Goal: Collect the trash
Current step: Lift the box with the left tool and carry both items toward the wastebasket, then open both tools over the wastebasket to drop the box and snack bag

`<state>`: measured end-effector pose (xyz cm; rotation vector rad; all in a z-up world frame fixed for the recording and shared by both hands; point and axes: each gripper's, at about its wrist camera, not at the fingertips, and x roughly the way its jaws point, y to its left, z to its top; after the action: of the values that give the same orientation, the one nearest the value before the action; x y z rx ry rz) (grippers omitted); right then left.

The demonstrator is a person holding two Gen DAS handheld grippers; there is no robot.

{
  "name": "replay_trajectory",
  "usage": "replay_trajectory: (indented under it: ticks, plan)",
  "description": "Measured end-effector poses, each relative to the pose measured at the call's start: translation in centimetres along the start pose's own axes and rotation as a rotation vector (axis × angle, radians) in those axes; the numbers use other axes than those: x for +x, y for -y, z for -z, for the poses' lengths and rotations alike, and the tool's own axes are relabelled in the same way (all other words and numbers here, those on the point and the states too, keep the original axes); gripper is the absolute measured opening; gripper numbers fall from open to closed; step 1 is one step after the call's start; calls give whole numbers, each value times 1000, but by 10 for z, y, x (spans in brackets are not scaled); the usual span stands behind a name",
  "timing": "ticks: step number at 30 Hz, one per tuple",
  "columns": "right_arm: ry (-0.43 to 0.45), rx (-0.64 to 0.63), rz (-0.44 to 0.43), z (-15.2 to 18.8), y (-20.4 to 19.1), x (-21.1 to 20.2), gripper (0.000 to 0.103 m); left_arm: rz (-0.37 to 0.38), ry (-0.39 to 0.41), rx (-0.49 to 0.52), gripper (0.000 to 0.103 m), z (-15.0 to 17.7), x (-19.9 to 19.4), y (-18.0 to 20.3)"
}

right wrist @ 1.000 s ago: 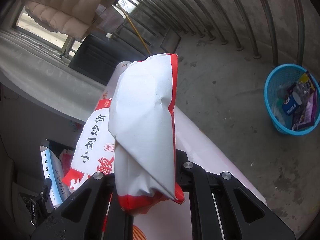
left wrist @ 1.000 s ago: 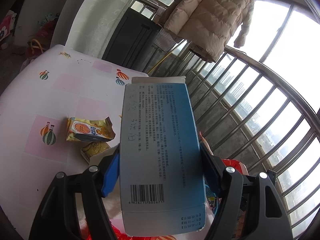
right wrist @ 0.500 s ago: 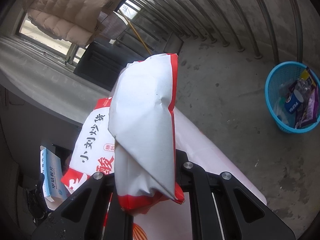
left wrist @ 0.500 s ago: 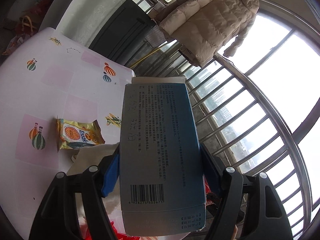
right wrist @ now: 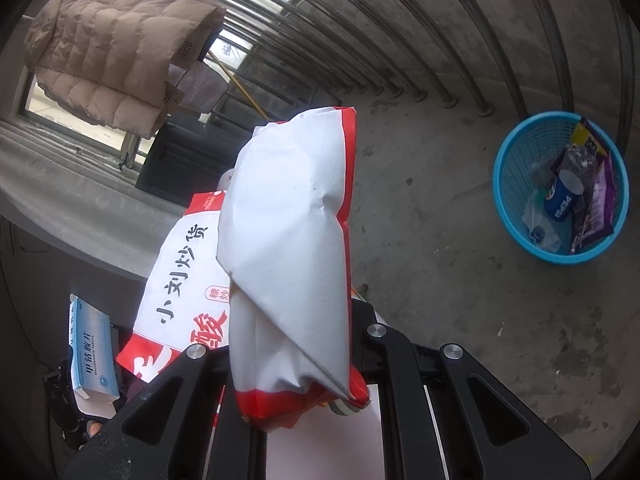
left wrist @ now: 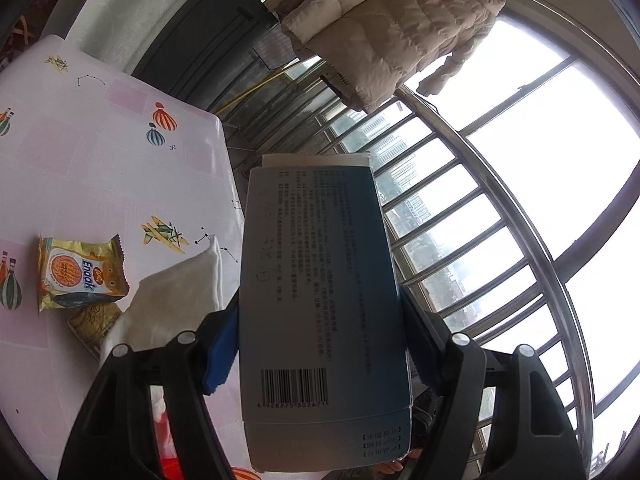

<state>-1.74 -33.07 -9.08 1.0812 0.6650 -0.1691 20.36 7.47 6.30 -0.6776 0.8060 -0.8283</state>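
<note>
The blue-and-white carton (left wrist: 320, 304) stands upright between the jaws of the left tool (left wrist: 320, 344), pinched across its width, barcode end nearest the camera; it is lifted clear of the counter (left wrist: 80, 168) and hangs past the counter's edge, against the window rails. The white-and-red paper snack bag (right wrist: 288, 248) is clamped in the right tool (right wrist: 296, 360), jaws pressed in on its folded lower end, the bag rising upright above the concrete floor. So two pieces are in hand but neither is binned yet.

The blue basket (right wrist: 516, 152) sits on the floor well apart from the bag, over to the right by the railing, and already holds a Pepsi cup (right wrist: 564, 196) and some wrappers. Left on the counter is a yellow Enaak packet (left wrist: 80, 272), touching a second, smaller yellow packet beneath it; the pale shape beside them is probably the held bag seen from behind, though that view is too poor to be sure.

By my reckoning the job is partway: both loads need carrying to the basket, then the counter packets remain.

The left tool points up and outward toward the window; the right tilts down over the floor, to the left tool's right.
</note>
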Motion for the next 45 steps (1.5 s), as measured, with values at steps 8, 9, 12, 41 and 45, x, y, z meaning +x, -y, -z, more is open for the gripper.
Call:
replay_trajectory:
  ticks: [8, 9, 12, 41, 45]
  plan:
    - [1, -27, -21, -2, -11, 4, 9, 54, 63, 115, 70, -20, -43, 49]
    - [8, -25, -20, -3, -10, 4, 9, 52, 67, 123, 70, -21, -45, 53]
    - [44, -13, 11, -6, -2, -5, 9, 30, 43, 143, 70, -18, -36, 60]
    - [56, 381, 477, -68, 242, 40, 48, -163, -900, 412, 71, 230, 496, 112]
    - [116, 419, 453, -60, 255, 14, 50, -261, -965, 341, 76, 263, 539, 84]
